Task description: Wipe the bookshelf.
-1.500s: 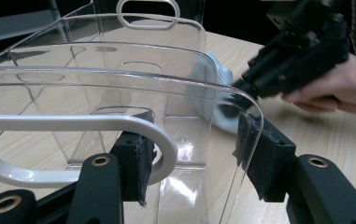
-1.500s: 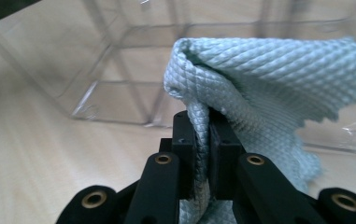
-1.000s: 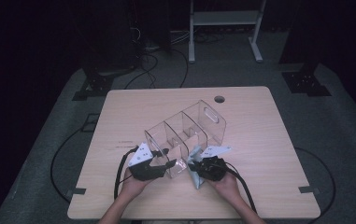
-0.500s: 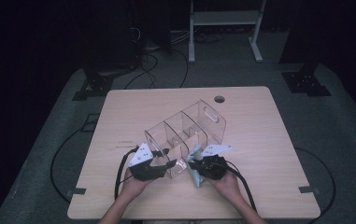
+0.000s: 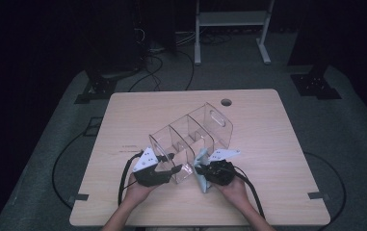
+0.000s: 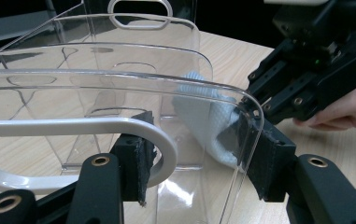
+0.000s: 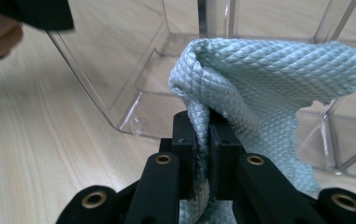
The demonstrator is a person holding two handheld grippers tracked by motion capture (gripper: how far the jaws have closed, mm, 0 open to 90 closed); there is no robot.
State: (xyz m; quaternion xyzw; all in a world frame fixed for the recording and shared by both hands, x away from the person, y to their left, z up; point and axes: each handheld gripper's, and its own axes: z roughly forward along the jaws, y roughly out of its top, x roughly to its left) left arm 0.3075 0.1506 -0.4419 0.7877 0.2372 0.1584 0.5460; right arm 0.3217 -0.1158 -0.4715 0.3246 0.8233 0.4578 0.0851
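Observation:
A clear acrylic organizer (image 5: pixel 190 139) with several compartments lies tilted on the wooden table (image 5: pixel 268 125). My left gripper (image 5: pixel 171 163) is shut on its near end wall. In the left gripper view one pad sits inside the handle slot and the other outside the rounded corner of the organizer (image 6: pixel 119 84), so the left gripper (image 6: pixel 201 163) clamps that strip of wall. My right gripper (image 5: pixel 201 168) is shut on a pale blue cloth (image 5: pixel 202 178) held against the organizer's near right side. In the right gripper view the right gripper (image 7: pixel 208 130) pinches a fold of the cloth (image 7: pixel 259 70), which presses on the clear wall (image 7: pixel 133 70).
A round cable hole (image 5: pixel 226 102) sits near the table's far edge. Black cables trail from both grippers over the near edge. A white metal frame (image 5: pixel 231 19) and dark stand feet (image 5: pixel 99 89) stand on the floor beyond the table.

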